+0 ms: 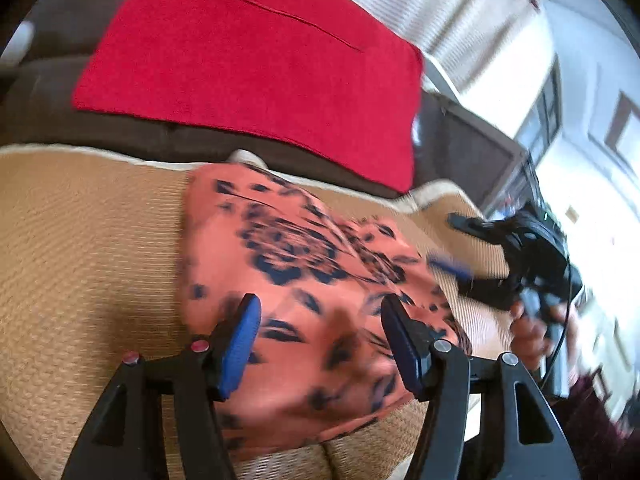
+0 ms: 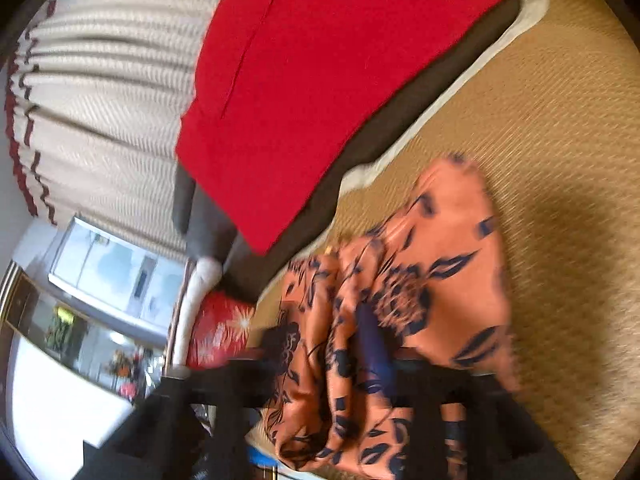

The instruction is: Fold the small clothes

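The left gripper (image 1: 320,344) hangs agape over the folded orange floral garment (image 1: 304,280) on the tan woven mat (image 1: 88,248); the right gripper (image 1: 460,248), jaws spread, could snag and unfold it.

No text, label, brand, number or sign can be read in either view; both pictures are blurred, and the cloths carry only patterns.
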Demonstrator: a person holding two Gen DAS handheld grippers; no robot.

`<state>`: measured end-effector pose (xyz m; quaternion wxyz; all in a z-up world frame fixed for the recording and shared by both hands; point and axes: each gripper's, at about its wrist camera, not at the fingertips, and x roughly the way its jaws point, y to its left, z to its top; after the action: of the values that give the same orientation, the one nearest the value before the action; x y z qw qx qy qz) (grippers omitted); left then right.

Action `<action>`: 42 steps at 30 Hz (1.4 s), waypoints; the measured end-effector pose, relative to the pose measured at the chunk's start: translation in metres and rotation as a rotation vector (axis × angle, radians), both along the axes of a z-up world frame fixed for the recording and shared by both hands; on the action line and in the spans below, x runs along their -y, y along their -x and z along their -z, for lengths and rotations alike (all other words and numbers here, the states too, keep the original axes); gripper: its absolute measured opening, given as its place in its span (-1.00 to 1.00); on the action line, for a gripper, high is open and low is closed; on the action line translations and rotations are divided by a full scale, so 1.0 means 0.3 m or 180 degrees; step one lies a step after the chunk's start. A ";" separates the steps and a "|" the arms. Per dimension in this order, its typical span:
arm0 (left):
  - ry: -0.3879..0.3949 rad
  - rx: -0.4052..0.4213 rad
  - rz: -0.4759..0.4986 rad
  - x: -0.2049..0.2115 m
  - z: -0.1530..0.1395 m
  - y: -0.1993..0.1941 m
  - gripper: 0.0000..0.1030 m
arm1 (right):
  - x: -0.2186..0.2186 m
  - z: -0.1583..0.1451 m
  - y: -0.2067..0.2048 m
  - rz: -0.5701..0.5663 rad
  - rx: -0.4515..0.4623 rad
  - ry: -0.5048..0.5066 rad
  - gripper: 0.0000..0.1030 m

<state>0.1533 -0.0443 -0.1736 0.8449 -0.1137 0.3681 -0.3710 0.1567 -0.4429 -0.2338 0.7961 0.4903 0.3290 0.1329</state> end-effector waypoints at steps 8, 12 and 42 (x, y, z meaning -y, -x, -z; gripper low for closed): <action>-0.0088 -0.0241 -0.0450 -0.145 0.063 -0.101 0.27 | -0.149 0.052 -0.176 -0.0226 -0.0091 0.0001 0.70; -0.0431 -0.0354 -0.0256 -0.075 0.120 -0.110 0.27 | -0.239 0.112 -0.277 -0.0266 -0.0328 0.0107 0.68; -0.0532 0.0222 0.0018 0.116 0.030 -0.044 0.27 | 0.034 0.045 -0.078 0.0389 -0.0497 0.0893 -0.69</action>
<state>0.1666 -0.0790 -0.1826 0.8627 -0.0288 0.3685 -0.3452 0.1801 -0.4532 -0.2473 0.8353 0.4023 0.3747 -0.0015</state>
